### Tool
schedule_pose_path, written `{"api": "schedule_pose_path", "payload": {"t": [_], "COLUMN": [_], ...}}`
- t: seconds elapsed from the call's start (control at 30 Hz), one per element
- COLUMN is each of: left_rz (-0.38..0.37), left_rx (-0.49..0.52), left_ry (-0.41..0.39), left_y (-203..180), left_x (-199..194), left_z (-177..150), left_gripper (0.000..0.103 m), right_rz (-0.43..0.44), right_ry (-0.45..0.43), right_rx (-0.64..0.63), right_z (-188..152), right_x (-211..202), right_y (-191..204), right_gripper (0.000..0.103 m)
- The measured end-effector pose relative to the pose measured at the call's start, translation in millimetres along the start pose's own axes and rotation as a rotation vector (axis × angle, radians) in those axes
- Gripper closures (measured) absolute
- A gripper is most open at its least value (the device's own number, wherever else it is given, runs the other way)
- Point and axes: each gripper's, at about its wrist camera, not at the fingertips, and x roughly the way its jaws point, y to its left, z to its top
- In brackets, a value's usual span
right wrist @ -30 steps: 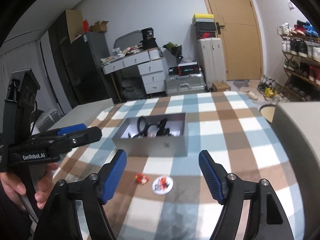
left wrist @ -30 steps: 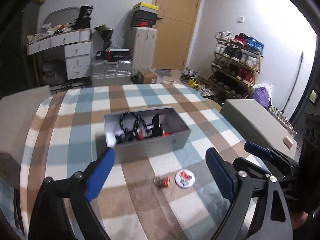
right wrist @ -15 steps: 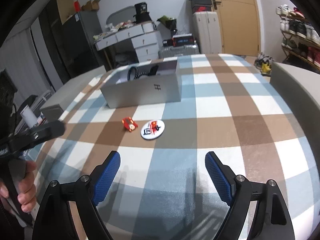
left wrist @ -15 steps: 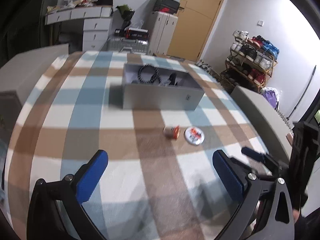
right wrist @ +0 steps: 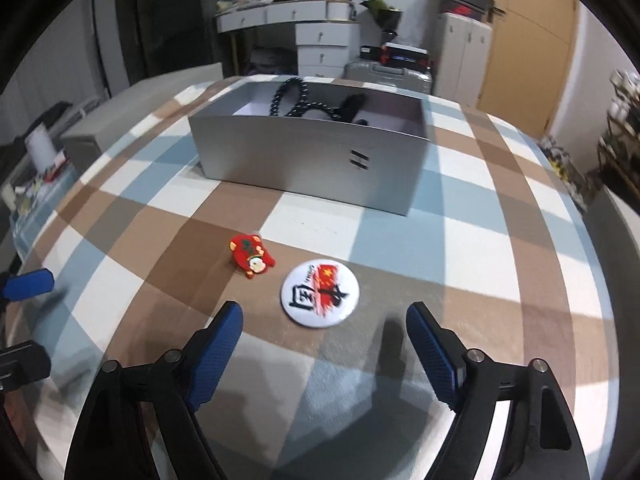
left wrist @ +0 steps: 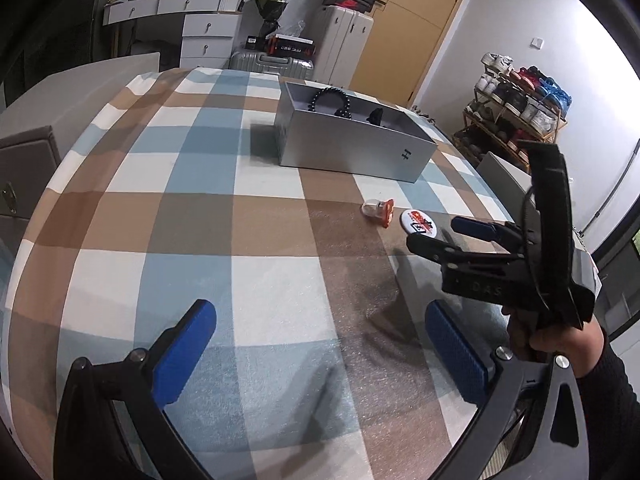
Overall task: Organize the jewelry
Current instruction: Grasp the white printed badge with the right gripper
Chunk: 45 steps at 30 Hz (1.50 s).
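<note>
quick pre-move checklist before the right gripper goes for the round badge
1. Round badge lies flat and unobstructed on the checked cloth: ok.
2. Right gripper empty, jaws closing, badge just ahead of the tips, not between them: ok.
3. Red charm apart from the badge: ok.
4. Silver box open-topped, room for the badge: cannot tell; black beads already inside.
5. Left gripper open, empty, well back from the badge: ok.
</note>
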Motion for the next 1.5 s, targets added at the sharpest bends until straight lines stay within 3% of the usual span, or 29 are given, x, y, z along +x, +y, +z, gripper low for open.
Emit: {"api": "schedule_pose_path", "payload": {"t": [0.13,0.37,0.43,0.6,0.7,0.73,1.0,1.1,1.23,1.37,1.43,1.5], "left_rz": [-0.008,-0.011,-0.015,-0.013,-0.009,-0.007,-0.003,-0.006,-0.006,-0.006,-0.008,-0.014], "left_rx": [-0.014,0.005,0.006,0.017,0.008,0.005,-0.003,-0.009,-0.011,-0.009,-0.012,-0.022], "left_ry": [-0.002,-0.022,-0.014,-0.004,-0.007,-0.005,0.002,0.008,0.018,0.019,0.02,0.019], "left_y": [3,-4,-5,-6,-4,-4,-1,-1,1,1,2,3], "left_x": [0,-1,0,1,0,0,0,0,1,1,1,1], "left_z": [1,6,7,7,7,7,10,10,9,9,9,10], "left_gripper": [0.001,0.001,0.001,0.001,0.001,0.001,0.001,0.001,0.001,0.001,0.001,0.001], "right_rz": [0.015,0.043,0.048,0.056,0.06,0.072,0.131,0.153,0.102,0.033,0.038,0.015], "right_ry": [0.007,0.005,-0.003,-0.008,-0.054,-0.045,-0.018,-0.012,-0.009,0.004,-0.003,-0.008], "right_rx": [0.012,-0.005,-0.013,-0.01,0.029,0.044,0.093,0.107,0.05,-0.036,-0.064,-0.08], "right_z": [3,4,4,5,6,6,3,3,5,7,7,6], "right_x": [2,4,3,2,-6,-5,-4,0,3,9,7,6], "right_y": [-4,-4,-3,-4,-13,-16,-25,-23,-9,7,13,17], "right_gripper": [0.026,0.039,0.062,0.064,0.088,0.088,0.086,0.063,0.048,0.047,0.063,0.062]}}
